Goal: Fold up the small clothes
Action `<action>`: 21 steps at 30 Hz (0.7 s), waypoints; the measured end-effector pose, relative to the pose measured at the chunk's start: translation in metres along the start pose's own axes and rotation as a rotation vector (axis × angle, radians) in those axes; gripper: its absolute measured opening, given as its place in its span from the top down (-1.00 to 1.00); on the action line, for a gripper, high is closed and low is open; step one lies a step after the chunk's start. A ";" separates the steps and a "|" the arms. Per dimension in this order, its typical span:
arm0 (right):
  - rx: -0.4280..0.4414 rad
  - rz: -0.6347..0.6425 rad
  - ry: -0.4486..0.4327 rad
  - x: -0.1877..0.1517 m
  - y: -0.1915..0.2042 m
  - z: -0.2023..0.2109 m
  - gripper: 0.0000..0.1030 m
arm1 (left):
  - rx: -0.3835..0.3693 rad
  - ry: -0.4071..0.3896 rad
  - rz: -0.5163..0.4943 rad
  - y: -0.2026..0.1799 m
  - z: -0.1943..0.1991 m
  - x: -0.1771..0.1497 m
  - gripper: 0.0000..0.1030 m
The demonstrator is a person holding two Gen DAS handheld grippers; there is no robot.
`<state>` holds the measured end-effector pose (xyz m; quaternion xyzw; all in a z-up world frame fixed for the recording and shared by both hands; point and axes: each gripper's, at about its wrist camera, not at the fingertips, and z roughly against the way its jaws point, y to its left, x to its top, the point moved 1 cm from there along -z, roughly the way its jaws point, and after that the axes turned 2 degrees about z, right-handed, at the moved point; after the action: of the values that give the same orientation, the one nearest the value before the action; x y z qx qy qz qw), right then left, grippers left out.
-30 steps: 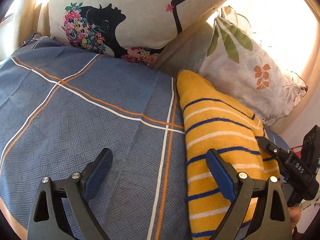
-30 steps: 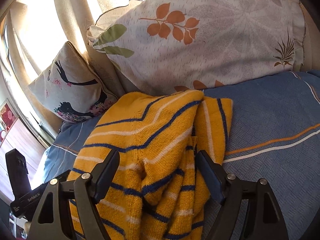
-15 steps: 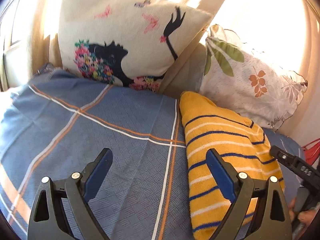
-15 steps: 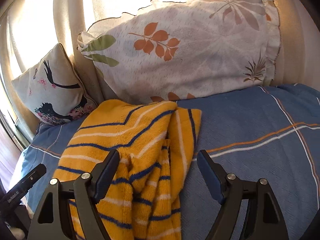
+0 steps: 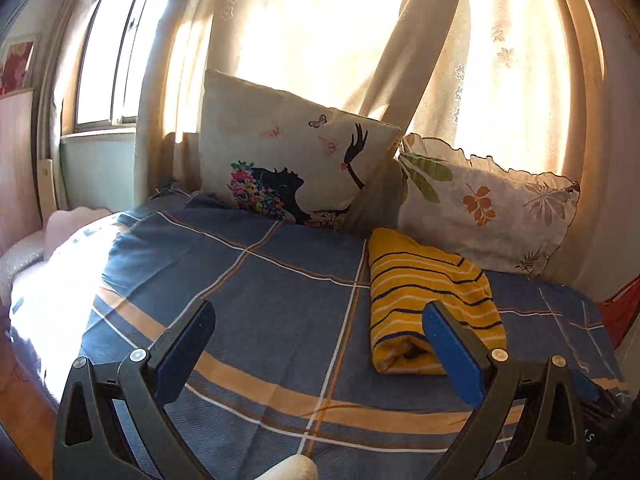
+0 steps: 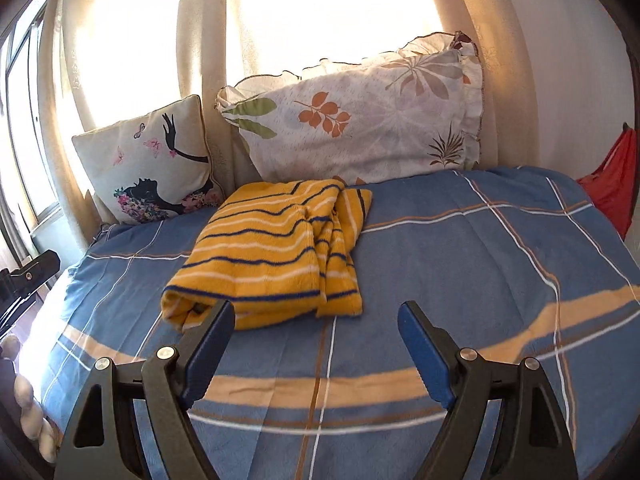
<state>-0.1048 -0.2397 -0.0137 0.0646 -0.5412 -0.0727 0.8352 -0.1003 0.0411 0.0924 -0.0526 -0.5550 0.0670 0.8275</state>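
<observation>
Left gripper point(image 5: 318, 330) was spread wide, empty, above the bedsheet point(image 5: 260, 292). Folded sweater point(image 5: 426, 296) lay ahead of its right finger, touching neither. Right gripper point(image 6: 316, 322) was also wide and empty; sweater point(image 6: 276, 248) lay ahead, left. Two pillows point(image 6: 360, 116) stood beyond.

Both wrist views low over bed point(image 5: 280, 280), facing window, sharing sweater point(image 5: 420, 288) and pillows point(image 6: 360, 120)
</observation>
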 end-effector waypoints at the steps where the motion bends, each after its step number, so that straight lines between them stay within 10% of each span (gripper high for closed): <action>1: -0.001 -0.004 0.002 -0.006 0.002 0.006 -0.70 | 0.010 -0.014 -0.039 -0.002 0.007 -0.004 -1.00; 6: -0.013 -0.006 -0.009 -0.027 0.011 0.031 -0.70 | -0.086 0.087 -0.089 -0.006 0.023 -0.021 -1.00; 21: -0.064 -0.004 0.033 -0.024 -0.006 0.017 -0.74 | -0.020 0.194 -0.223 -0.041 0.001 -0.044 -1.00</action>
<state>-0.1299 -0.2418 -0.0294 0.0399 -0.5245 -0.0905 0.8457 -0.1155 -0.0067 0.0590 -0.0053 -0.4756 -0.0362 0.8789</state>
